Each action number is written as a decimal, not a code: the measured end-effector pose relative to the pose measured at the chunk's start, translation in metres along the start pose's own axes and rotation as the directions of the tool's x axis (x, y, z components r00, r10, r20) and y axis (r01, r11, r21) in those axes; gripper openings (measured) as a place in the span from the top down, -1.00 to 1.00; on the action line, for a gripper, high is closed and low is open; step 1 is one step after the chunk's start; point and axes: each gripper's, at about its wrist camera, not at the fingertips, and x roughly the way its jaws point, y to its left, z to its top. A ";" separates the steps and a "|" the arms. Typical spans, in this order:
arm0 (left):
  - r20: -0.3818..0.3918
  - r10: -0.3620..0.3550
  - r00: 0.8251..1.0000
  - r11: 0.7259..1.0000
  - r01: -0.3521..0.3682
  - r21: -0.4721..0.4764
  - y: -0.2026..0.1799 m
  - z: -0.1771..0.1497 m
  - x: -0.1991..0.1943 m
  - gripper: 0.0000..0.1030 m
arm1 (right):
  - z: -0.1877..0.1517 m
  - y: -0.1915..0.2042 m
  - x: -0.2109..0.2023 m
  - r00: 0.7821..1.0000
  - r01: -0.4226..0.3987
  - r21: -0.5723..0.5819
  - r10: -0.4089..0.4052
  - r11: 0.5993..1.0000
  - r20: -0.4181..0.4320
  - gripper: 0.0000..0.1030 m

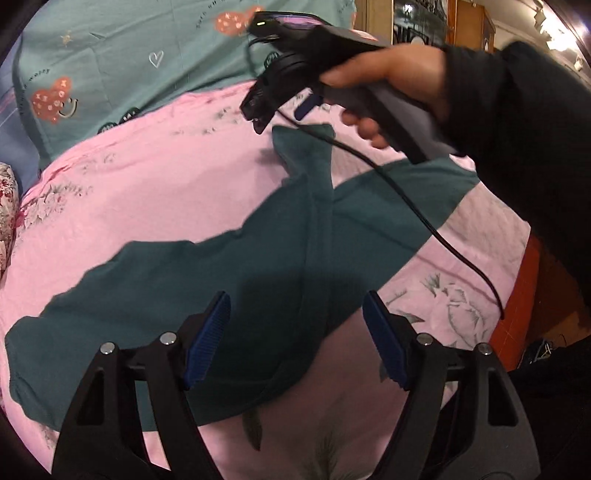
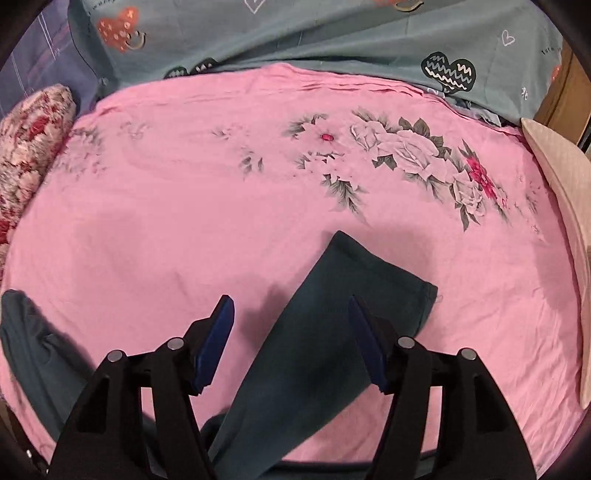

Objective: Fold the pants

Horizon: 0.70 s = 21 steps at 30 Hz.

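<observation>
Pants [image 1: 207, 273] lie on pink sheet [image 2: 184, 192]; both hand-held grippers' jaws apart, empty.

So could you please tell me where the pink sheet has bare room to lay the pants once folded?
Bare pink sheet runs between the floral pillow and the pants leg, up to the teal blanket. The near edge is crowded by the pants.
</observation>
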 end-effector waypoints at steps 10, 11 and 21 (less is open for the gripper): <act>-0.074 -0.013 0.997 0.999 0.010 -0.044 0.007 -0.009 0.019 -0.46 | -0.007 -0.051 -0.023 0.988 -0.145 0.094 0.138 0.985 0.075 0.99; -0.069 -0.011 0.998 0.999 0.008 -0.041 0.005 -0.008 0.020 -0.46 | -0.011 -0.062 -0.041 0.977 -0.186 0.116 0.172 0.976 0.124 0.99; -0.055 0.007 0.998 0.997 -0.011 -0.072 0.003 -0.007 0.027 -0.47 | -0.183 -0.187 -0.158 0.908 -0.327 0.359 0.184 0.874 0.378 0.98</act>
